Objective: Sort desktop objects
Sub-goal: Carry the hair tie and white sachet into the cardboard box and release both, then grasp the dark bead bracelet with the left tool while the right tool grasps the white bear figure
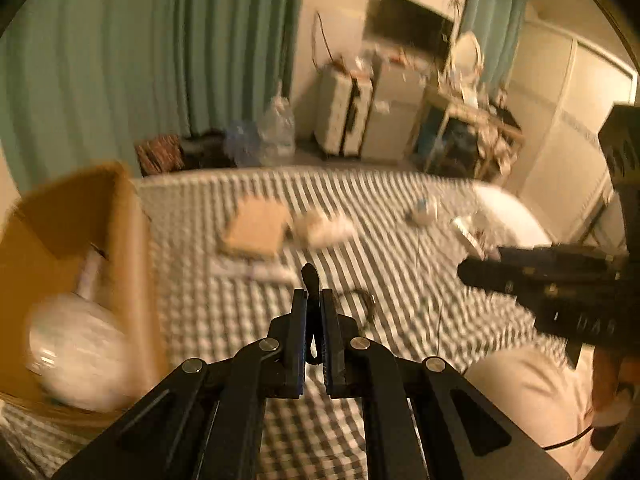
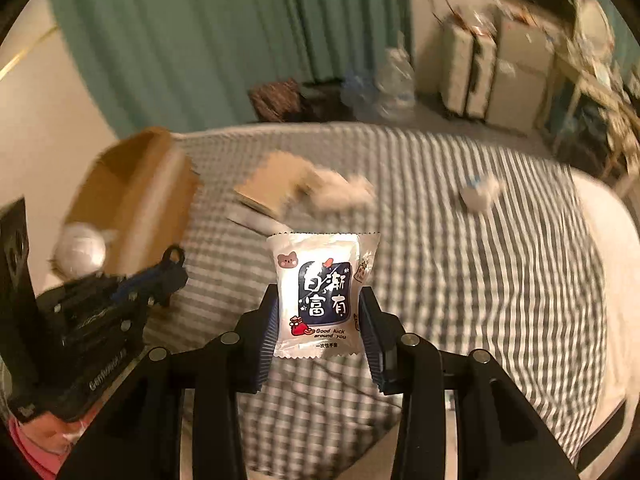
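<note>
Gripping a thin black loop (image 1: pixel 311 280), the left gripper (image 1: pixel 314 300) has its jaws pressed almost together, with the loop's rounded end poking up past the fingertips. Its far side hangs over a checked sheet (image 1: pixel 392 280) on a bed. The right gripper (image 2: pixel 320 312) clasps a white packet (image 2: pixel 320 292) upright between its blue-padded fingers (image 2: pixel 269 344); the packet carries dark blue print, a small bear face and the words "Good luck around you".

At the left edge of the bed stands an open box (image 1: pixel 80 232) of brown cardboard, its flaps raised. Inside it lies a round white bundle (image 1: pixel 76 352), blurred, and behind that a pale slender item (image 1: pixel 90 276) leaning on the inner wall; what it is cannot be told. From the right wrist view the same box (image 2: pixel 132 196) shows the bundle (image 2: pixel 80 254) near its open front.

Farther out on the sheet lie a flat brown card (image 1: pixel 256 228), a fluffy white lump (image 1: pixel 324 228) touching its right side, and a small white and blue item (image 1: pixel 424 210) well apart to the right. A dark cord (image 1: pixel 360 304) lies on the sheet just past the left gripper. Everything beyond the grippers is smeared by motion blur.
</note>
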Tool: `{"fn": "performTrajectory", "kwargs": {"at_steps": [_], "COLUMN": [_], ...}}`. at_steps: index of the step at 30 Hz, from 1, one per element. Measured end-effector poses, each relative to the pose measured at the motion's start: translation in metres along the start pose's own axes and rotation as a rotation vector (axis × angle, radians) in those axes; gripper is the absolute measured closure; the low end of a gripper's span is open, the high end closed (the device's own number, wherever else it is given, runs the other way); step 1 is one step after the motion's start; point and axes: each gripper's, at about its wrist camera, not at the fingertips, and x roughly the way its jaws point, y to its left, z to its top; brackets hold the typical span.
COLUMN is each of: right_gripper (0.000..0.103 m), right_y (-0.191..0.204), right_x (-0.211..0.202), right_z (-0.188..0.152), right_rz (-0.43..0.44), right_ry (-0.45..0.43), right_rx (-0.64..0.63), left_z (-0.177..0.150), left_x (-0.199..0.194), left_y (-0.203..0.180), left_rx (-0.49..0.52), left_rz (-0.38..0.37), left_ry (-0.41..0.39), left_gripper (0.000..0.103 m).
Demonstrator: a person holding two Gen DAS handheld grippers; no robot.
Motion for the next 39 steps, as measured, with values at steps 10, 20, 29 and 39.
{"fn": "performTrajectory", "kwargs": {"at_steps": [10,20,29,39], "right_gripper": [0.065,0.064,0.027,0.027], "right_y": [0.144,0.242,0.24,0.177], "right_x": [-0.034,0.045,0.067,0.027], "right_z": [0.072,0.094,0.116,0.092], "right_rz": [0.2,0.354,0.406,0.242], "right_ry": [-0.105,0.024,0.02,-0.057], "right_rx": [-0.211,-0.297,-0.16,-0.121], "left_z": [0.046,0.006,-0.003,0.01], "left_x": [-0.091,-0.059,-0.043,-0.085], "left_y": [0.127,0.225,0.226,0.163], "left_rx": [-0.114,-0.236,-0.256,-0.162], "left_rz": [0.193,0.261,0.326,0.356], "left_ry": [-0.082,0.026,0.037,-0.082], "left_gripper": [0.097,0.097,0.021,0.002]}}
